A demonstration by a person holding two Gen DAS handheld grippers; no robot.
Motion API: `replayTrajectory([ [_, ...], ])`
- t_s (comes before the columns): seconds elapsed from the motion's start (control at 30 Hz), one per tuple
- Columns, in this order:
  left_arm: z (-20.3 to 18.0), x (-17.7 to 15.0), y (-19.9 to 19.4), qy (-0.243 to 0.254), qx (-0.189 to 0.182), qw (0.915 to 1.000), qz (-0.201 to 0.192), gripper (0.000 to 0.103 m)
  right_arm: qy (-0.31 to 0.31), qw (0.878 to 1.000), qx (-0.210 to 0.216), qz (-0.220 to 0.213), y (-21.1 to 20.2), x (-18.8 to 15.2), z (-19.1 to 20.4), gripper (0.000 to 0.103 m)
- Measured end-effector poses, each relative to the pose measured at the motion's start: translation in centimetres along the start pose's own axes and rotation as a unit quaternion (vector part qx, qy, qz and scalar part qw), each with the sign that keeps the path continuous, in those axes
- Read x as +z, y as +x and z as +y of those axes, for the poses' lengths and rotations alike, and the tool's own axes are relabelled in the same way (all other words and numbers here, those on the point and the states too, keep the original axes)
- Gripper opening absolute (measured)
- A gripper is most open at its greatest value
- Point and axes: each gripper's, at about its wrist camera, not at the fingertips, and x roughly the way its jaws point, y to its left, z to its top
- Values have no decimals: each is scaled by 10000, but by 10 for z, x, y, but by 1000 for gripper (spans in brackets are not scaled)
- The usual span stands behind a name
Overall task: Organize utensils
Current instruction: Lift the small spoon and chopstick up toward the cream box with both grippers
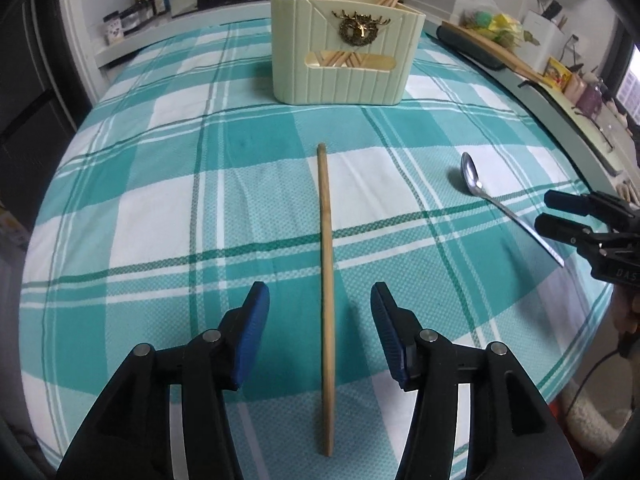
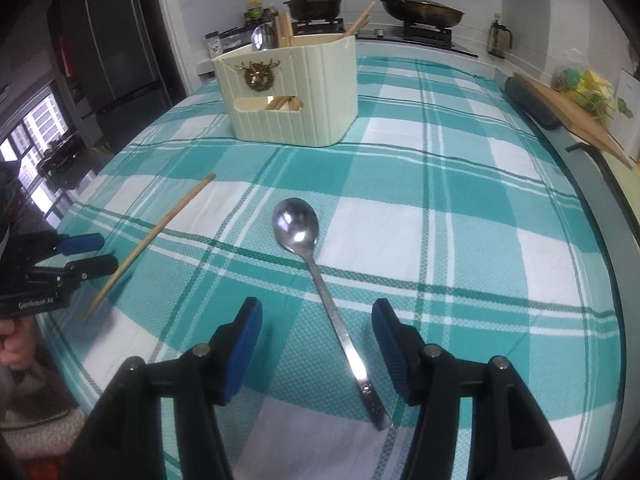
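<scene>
A wooden chopstick (image 1: 326, 240) lies on the teal plaid tablecloth (image 1: 160, 200), running between the open fingers of my left gripper (image 1: 320, 300). A steel spoon (image 2: 316, 280) lies with its handle between the open fingers of my right gripper (image 2: 316, 320). The cream utensil holder (image 1: 344, 52) with a gold stag emblem stands at the far side and holds chopsticks and a spoon. The spoon (image 1: 492, 200) and the right gripper (image 1: 548, 212) show in the left wrist view. The chopstick (image 2: 160, 236), the holder (image 2: 292, 92) and the left gripper (image 2: 100, 254) show in the right wrist view.
A stove with a black pot (image 2: 316, 2) and a lidded pan (image 2: 420, 10) stands behind the table. Bottles (image 1: 148, 0) sit at the back left. A wooden board (image 2: 572, 116) and a dark roll (image 2: 528, 104) lie along the right edge.
</scene>
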Motion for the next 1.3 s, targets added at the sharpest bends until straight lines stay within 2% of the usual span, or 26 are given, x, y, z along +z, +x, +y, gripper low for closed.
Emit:
replayTrajectory([
  [0.07,2,10,11,24,57,9999,92,55,-166,9998,96,85,6,7,2,59],
  [0.23,5,29,29,-42,-208,9992,345,55,-421,9983,272,297,27,25,5,59],
  [0.4,-6,44,46,232,28,9988,434,55,-499,9968,402,488,50,38,3,59],
  [0.57,-11,55,57,323,147,9981,501,55,-935,9934,336,570,70,50,15,59],
  [0.67,-10,61,60,330,113,9982,484,39,-1105,9920,187,577,81,53,19,59],
  [0.73,-12,63,61,391,104,9982,432,11,-1128,9926,105,442,84,54,20,59],
  [0.77,-13,64,61,414,103,9982,425,6,-1126,9927,96,419,85,55,20,57],
  [0.8,-14,64,61,418,123,9982,405,6,-1129,9928,84,379,85,56,21,39],
  [0.87,-15,64,59,398,156,9984,360,5,-1155,9927,39,337,84,58,23,36],
  [0.97,-12,65,43,259,135,9995,121,5,-1101,9937,-51,220,76,58,23,36],
  [1.1,-9,69,1,46,-17,9992,-394,5,-897,9959,19,-143,44,62,18,36],
  [1.3,-5,68,-73,-161,-242,9921,-1217,5,-633,9954,178,-698,-12,64,16,36],
])
